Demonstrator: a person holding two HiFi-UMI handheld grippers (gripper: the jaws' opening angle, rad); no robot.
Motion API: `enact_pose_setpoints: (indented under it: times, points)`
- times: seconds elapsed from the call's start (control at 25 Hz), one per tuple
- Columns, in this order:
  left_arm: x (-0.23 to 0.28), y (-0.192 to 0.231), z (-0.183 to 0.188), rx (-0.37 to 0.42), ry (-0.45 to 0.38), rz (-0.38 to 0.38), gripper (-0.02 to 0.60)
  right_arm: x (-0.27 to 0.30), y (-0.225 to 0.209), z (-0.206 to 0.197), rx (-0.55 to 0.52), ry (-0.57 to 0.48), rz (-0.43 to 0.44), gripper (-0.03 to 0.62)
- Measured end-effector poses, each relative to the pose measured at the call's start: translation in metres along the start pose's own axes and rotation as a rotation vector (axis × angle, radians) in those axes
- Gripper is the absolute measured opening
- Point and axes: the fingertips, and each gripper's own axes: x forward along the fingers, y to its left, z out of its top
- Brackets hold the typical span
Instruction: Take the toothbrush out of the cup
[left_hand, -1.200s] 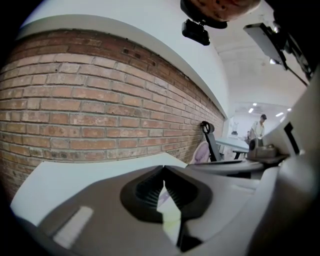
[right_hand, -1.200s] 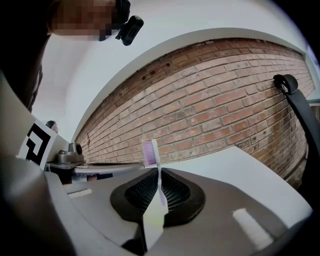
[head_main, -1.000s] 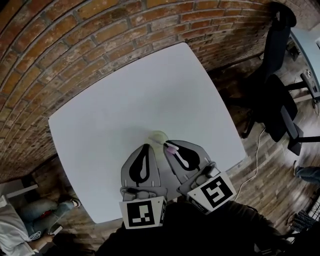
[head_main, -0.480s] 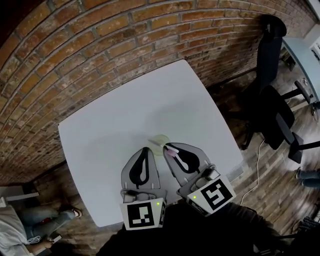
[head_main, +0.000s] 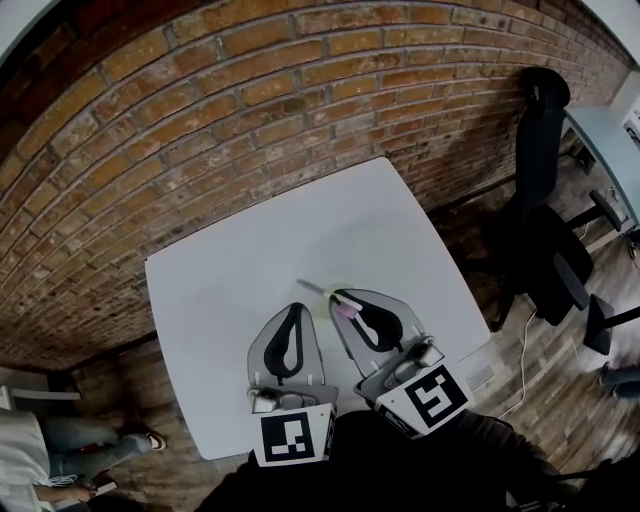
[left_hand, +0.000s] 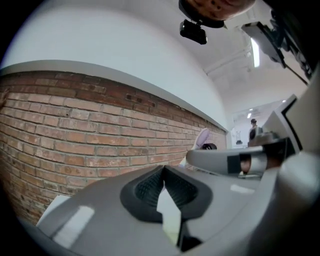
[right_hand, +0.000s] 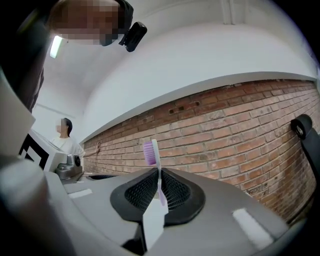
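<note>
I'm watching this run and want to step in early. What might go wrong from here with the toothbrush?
The right gripper pinches the thin toothbrush on a short stretch, so it may swivel or slip in that grip. Its lower end is hidden under the jaws; if it is not clear of the faint pale cup, a sideways move might tip the cup. The left gripper, jaws together, sits close alongside and might knock the toothbrush.

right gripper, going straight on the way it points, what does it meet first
Probably the brick wall; past the toothbrush it holds, nothing shows ahead of the right gripper, though depth is unclear.
</note>
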Motion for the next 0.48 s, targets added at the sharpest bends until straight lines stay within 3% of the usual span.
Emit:
enact_pose_setpoints:
  times: [0.48]
  points:
    - [-0.039,-0.003,0.008,-0.002,-0.034,-0.022,0.008,-0.019,0.035,0.007,-0.019,-0.031,-0.004,0.023]
